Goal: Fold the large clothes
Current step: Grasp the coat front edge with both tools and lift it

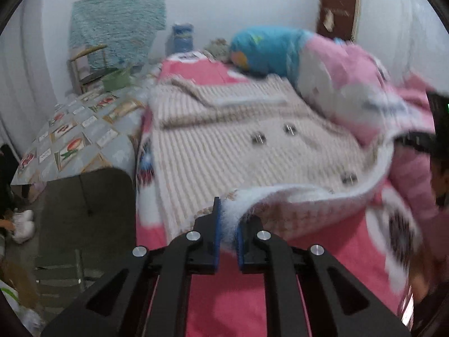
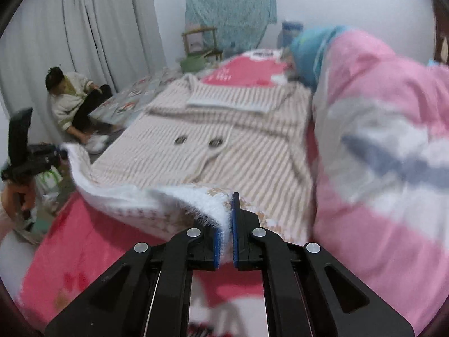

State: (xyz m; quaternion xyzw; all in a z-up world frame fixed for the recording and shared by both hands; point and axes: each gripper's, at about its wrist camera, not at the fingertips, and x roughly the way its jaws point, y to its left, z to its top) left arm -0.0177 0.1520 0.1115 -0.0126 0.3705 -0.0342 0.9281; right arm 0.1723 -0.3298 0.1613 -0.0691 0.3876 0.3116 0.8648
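A beige striped fleece coat (image 1: 224, 140) with dark buttons lies flat on a pink bed blanket (image 1: 224, 295), collar at the far end. Its near hem, with white fluffy lining, is lifted off the bed and curls over. My left gripper (image 1: 233, 224) is shut on one end of that hem, fleece pinched between the blue pads. My right gripper (image 2: 226, 224) is shut on the other end of the hem; the coat (image 2: 238, 146) stretches away from it. In the right wrist view the left gripper (image 2: 36, 151) shows as a black shape at the far left corner of the hem.
A bulky pink-and-white quilt (image 2: 378, 154) is heaped along the right side of the bed, against a blue pillow (image 1: 266, 50). A person (image 2: 75, 98) sits on the floor by the grey curtain. A patterned mat (image 1: 78, 134), wooden chair (image 2: 200, 42) and green basin lie beyond.
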